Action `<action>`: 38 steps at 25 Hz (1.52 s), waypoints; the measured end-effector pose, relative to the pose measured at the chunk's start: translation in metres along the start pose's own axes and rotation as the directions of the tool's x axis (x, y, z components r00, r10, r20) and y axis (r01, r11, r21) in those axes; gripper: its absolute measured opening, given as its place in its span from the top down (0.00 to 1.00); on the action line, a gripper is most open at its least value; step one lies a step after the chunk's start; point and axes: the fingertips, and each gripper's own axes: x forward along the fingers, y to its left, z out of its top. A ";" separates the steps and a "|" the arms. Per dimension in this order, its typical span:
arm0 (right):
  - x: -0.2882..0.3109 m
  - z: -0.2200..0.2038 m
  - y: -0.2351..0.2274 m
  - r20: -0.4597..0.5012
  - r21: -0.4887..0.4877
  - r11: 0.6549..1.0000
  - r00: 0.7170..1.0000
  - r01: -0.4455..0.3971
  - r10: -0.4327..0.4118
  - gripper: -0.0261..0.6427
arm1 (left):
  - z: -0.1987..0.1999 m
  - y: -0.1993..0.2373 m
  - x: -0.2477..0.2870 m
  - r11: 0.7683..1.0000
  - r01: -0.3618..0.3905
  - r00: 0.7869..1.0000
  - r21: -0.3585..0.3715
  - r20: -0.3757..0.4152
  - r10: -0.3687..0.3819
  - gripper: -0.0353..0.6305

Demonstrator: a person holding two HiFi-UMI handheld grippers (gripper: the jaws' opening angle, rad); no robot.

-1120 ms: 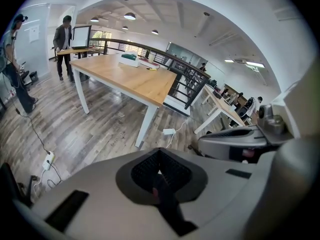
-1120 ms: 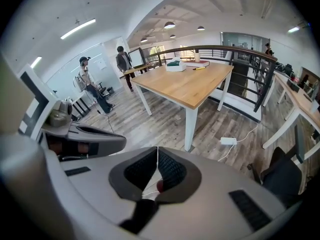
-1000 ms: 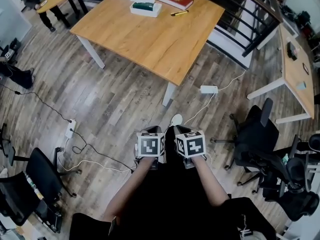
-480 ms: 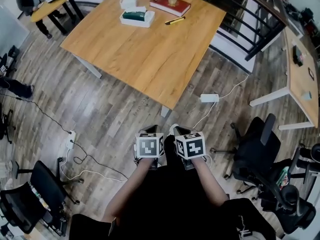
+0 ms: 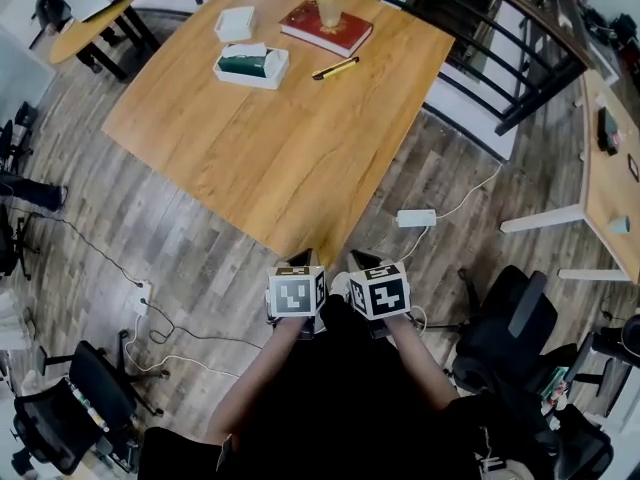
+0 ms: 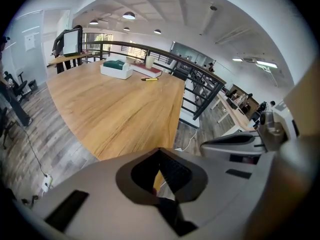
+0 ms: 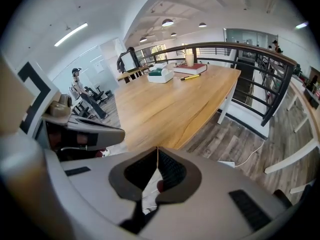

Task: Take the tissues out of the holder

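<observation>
The tissue holder [image 5: 250, 65], a white tray with a green tissue pack in it, stands at the far side of the wooden table [image 5: 270, 158]. It also shows far off in the left gripper view [image 6: 116, 68] and the right gripper view [image 7: 161, 74]. My left gripper [image 5: 299, 268] and right gripper [image 5: 368, 268] are side by side over the floor, just short of the table's near corner and far from the holder. Both have their jaws shut and empty, as the left gripper [image 6: 160, 153] and right gripper [image 7: 157, 153] views show.
On the table near the holder lie a white box [image 5: 235, 23], a red book [image 5: 326, 28] with a cup on it, and a yellow pen [image 5: 335, 68]. A power strip [image 5: 417, 217] and cables lie on the floor. Office chairs [image 5: 500, 333] stand right, a railing behind.
Both grippers have moved forward together toward the table. The table's near corner now sits much closer to them. Their jaws stay shut.
</observation>
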 end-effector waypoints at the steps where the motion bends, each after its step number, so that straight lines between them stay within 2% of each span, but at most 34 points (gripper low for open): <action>1: 0.003 0.007 -0.006 -0.001 0.001 1.000 1.000 -0.007 0.007 0.94 | 0.008 -0.001 0.006 1.000 -0.004 1.000 -0.001 -0.002 0.004 0.95; 7: 0.015 0.035 -0.029 -0.008 0.001 0.999 0.999 -0.049 0.049 0.94 | 0.042 -0.002 0.027 0.999 -0.040 0.999 -0.030 -0.005 0.040 0.95; 15: 0.030 0.059 -0.031 -0.010 -0.020 0.996 0.997 -0.082 0.081 0.94 | 0.060 0.014 0.038 0.996 -0.074 0.997 -0.057 -0.003 0.074 0.95; 27: 0.057 0.116 -0.015 0.021 -0.083 0.991 0.994 -0.107 0.109 0.94 | 0.094 0.052 0.054 0.991 -0.052 0.998 -0.120 0.018 0.055 0.95; 32: 0.078 0.137 -0.003 -0.018 -0.148 0.983 0.994 -0.107 0.106 0.93 | 0.109 0.078 0.061 0.986 -0.052 0.997 -0.157 0.040 0.059 0.95; 38: 0.102 0.156 0.013 -0.065 -0.172 0.977 0.991 -0.129 0.119 0.90 | 0.123 0.106 0.065 0.980 -0.039 0.998 -0.197 0.049 0.050 0.95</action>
